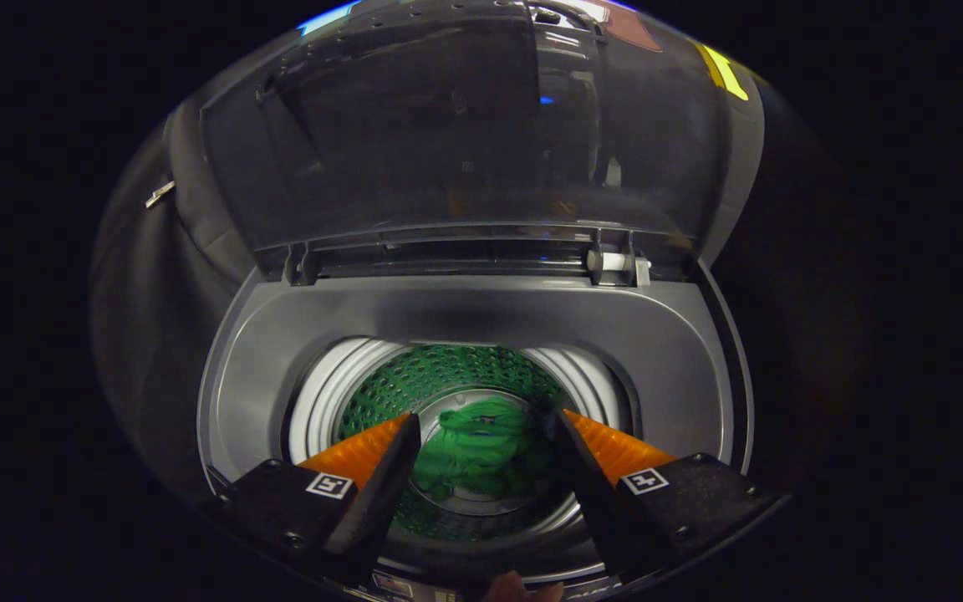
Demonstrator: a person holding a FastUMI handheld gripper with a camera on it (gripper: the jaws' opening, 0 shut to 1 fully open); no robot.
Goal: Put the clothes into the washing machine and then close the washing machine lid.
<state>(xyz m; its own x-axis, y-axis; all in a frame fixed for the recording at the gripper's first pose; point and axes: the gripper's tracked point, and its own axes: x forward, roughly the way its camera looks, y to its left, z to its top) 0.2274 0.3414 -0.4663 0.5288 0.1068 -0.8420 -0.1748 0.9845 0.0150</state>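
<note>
Currently the hand-held gripper (481, 435) is hovering over the mouth of the washing machine (264, 376), looking down into it from the lower middle of the frame. Its two fingers are standing well apart, open, and are gripping nothing; the left finger (381, 481) is sitting at lower left of centre and the right one at lower right of centre, both pointing inward toward the opening.

A bundle of green clothes (481, 447) is lying at the bottom of the drum (448, 372), showing in the gap between the fingers and below them, apart from both. The cloth is looking crumpled; its folds are too dim to sort one garment from another. The drum's perforated wall is taking on a green tint around the bundle, and a pale ring (318, 401) is circling the top of the drum.

The grey top deck of the machine is surrounding the round opening across the middle of the frame. The lid (415, 134) is standing raised, occupying the upper half of the frame beyond the opening; it is see-through and dark, and is reflecting the surroundings. Its hinges (611, 261) are sitting along the rear edge of the deck, at centre left and centre right.

At the very bottom centre of the frame, a small part of a person's hand (522, 589) is showing beneath the fingers.
</note>
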